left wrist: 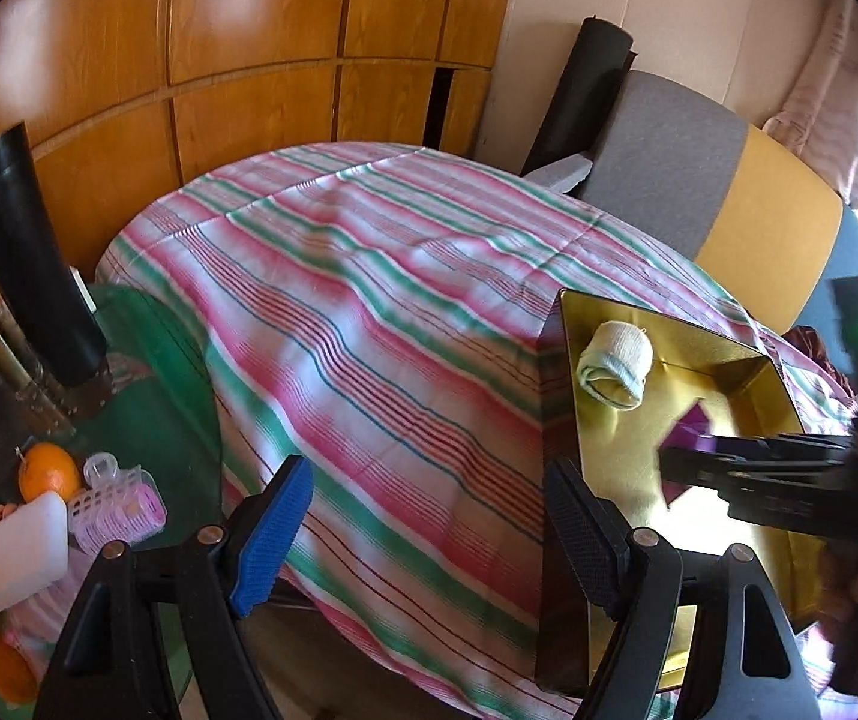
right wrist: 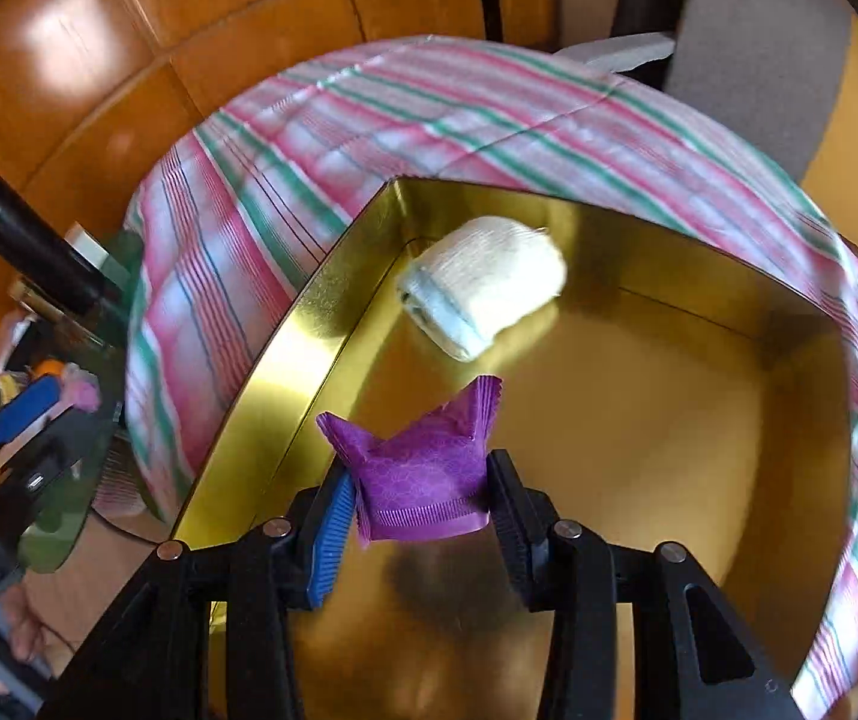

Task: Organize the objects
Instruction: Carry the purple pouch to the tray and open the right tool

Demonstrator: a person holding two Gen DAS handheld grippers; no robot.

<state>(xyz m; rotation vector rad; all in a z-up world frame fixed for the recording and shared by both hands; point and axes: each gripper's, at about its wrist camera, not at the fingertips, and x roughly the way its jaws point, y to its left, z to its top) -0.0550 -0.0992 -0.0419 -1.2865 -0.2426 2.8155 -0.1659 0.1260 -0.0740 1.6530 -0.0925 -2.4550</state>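
Fingers (right wrist: 333,516) of the right gripper (right wrist: 420,516) clamp a purple packet (right wrist: 423,474) over the gold tin (right wrist: 285,372); a rolled sock (right wrist: 483,285) lies at 12 o'clock. Left gripper (left wrist: 429,534) fingers stand wide, empty, above the striped tabletop (left wrist: 369,300).

A purple packet (right wrist: 423,474), crumpled, with crimped zigzag edges and a faint scale pattern, is pinched between the 2 fingers of the right hand-held gripper (right wrist: 423,510) and hangs over the open gold box (right wrist: 285,372). The box is shiny inside, with upright walls, and sits on the striped cloth. Inside it, near the far corner, lies 1 rolled white bandage (right wrist: 483,285) on its side, its pale blue end facing out.
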